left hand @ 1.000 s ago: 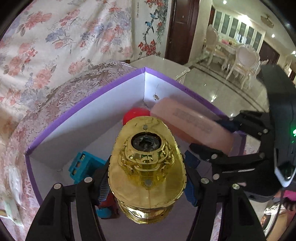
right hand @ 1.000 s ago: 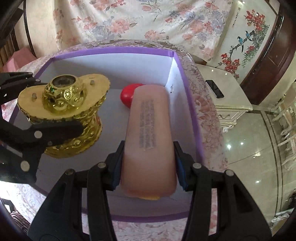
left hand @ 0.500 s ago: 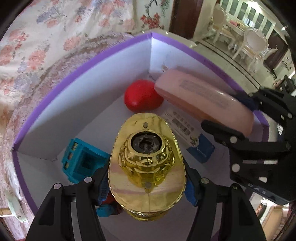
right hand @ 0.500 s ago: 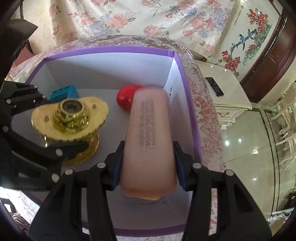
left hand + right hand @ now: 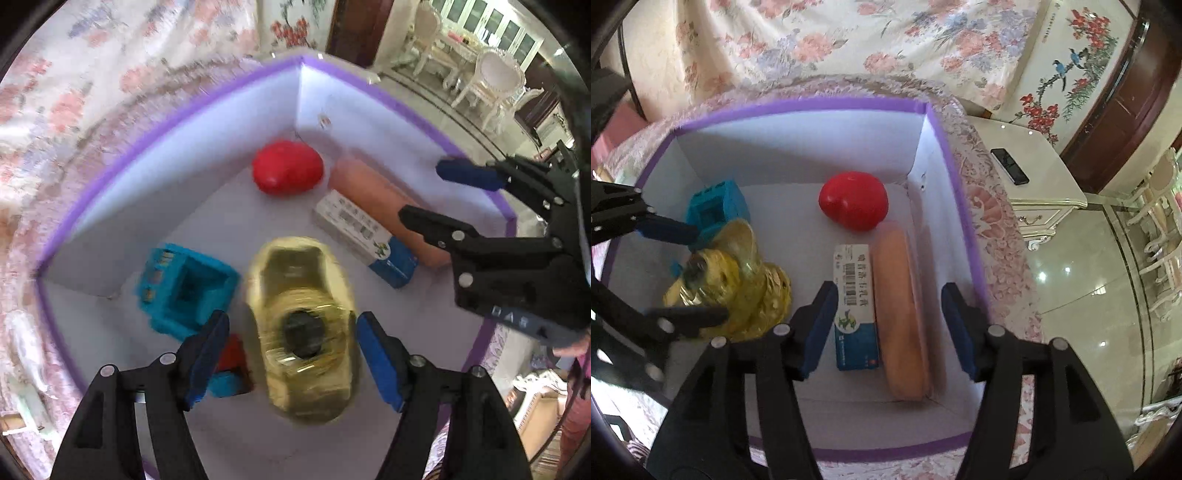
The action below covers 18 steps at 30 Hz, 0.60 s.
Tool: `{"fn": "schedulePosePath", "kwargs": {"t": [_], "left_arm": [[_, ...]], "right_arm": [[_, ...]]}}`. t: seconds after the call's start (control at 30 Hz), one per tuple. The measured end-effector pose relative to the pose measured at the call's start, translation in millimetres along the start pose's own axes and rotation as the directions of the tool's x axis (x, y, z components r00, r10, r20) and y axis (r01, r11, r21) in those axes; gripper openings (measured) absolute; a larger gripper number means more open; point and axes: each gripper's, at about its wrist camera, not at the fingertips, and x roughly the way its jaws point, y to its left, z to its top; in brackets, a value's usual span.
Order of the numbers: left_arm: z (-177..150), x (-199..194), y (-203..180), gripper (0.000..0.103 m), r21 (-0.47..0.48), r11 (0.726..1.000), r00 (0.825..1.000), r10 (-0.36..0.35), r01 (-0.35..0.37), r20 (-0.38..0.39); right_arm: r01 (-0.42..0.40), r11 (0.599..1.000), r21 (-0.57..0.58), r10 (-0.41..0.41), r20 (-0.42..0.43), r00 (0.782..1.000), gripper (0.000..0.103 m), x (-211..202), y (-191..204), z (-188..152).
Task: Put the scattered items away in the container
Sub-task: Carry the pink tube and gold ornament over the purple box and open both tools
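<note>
Purple-rimmed box (image 5: 955,192) on floral-clothed table (image 5: 988,221)

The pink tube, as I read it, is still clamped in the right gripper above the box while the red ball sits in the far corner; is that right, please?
Not quite. The right gripper is open, and the pink tube lies on the floor of the box along its right wall, beside the small carton. The right wrist view shows this. The red ball does sit near the far corner.
</note>
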Motion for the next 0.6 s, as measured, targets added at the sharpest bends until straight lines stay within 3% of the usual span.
{"fn": "schedulePosePath", "kwargs": {"t": [0.13, 0.4, 0.6], "left_arm": [[-9, -27, 24, 0.072, -0.062, 0.998, 0.998, -0.006, 0.010, 0.062], [-20, -30, 52, 0.072, -0.149, 0.988, 0.993, -0.020, 0.038, 0.120], [-26, -11, 48, 0.072, -0.145, 0.988, 0.996, -0.047, 0.058, 0.082]], "right_arm": [[-0.030, 0.999, 0.026, 0.030, 0.033, 0.999, 0.062, -11, -1, 2], [-0.075, 0.997, -0.035, 0.076, 0.044, 0.996, 0.063, -15, 39, 10], [-0.074, 0.995, -0.062, 0.079, 0.073, 0.994, 0.063, -24, 67, 18]]}}
